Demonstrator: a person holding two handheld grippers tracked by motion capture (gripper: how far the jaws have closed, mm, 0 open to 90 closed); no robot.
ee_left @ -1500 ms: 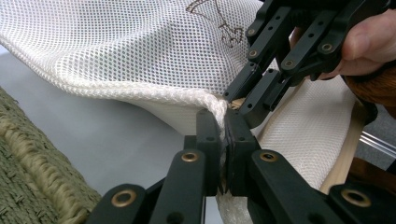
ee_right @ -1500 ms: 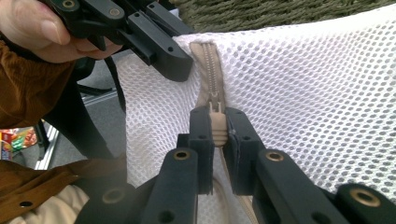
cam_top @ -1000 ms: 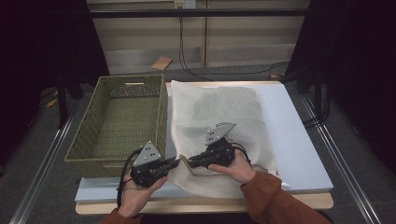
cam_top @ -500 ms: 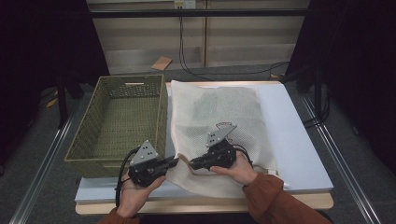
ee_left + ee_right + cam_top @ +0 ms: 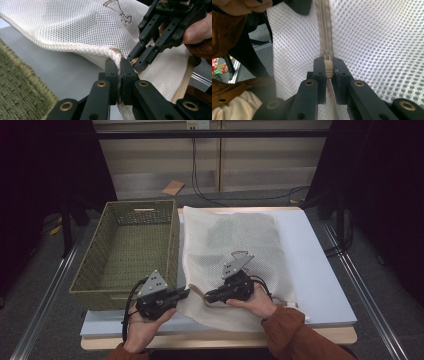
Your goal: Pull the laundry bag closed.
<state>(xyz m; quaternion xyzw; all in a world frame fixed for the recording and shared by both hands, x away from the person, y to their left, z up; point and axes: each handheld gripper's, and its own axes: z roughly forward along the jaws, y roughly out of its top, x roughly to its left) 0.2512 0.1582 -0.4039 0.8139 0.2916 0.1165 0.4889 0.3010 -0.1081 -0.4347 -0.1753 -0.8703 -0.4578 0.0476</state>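
Note:
A white mesh laundry bag (image 5: 235, 240) lies flat on the table with dark items inside. Both grippers meet at its near left corner. My left gripper (image 5: 187, 292) comes from the left, and in the left gripper view its jaws (image 5: 119, 65) are shut on the bag's rolled corner hem (image 5: 113, 53). My right gripper (image 5: 207, 296) faces it from the right, a short way off (image 5: 140, 62). In the right gripper view the right gripper (image 5: 328, 65) is shut on the beige zipper pull (image 5: 328, 68), and the closed zipper (image 5: 325, 27) runs away from it across the mesh.
An olive woven basket (image 5: 172, 245) stands to the left of the bag, close beside my left gripper. A pale blue-grey pad (image 5: 320, 270) covers the tabletop under the bag. Metal rails run along the floor on both sides, and cables lie behind the table.

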